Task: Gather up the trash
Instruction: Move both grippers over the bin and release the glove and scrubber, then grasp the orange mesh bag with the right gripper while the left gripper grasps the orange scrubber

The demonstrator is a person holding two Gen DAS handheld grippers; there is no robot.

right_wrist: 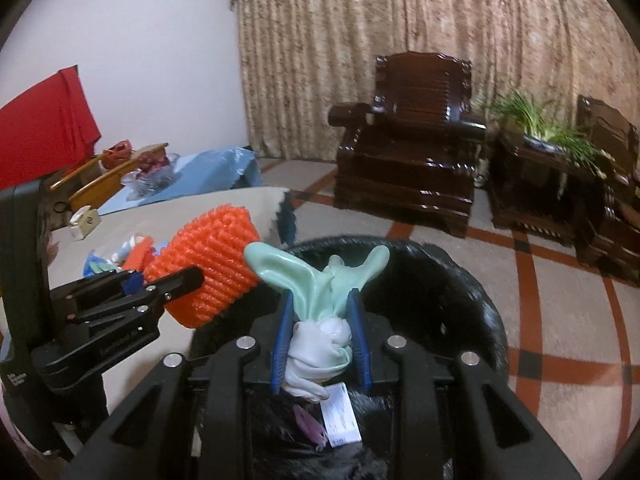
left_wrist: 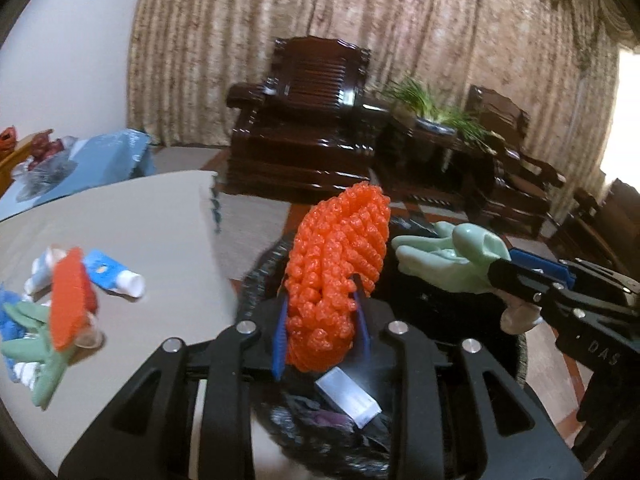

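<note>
Left wrist view: right gripper (marked "DAS") pinches green glove, left gripper orange netting.

Home living room: carved wooden armchairs, curtains, houseplant.

dark wooden armchair, potted plant, beige curtain, red cloth.

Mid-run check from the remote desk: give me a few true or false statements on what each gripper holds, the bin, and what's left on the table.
1. The left gripper is shut on the orange foam net. True.
2. The right gripper is empty. False: it grips a green glove.
3. Both items hang over the black trash bin. True.
4. The bin is empty. False: a white slip lies inside.
5. The table has nothing left. False: a tube and more litter remain.
</note>
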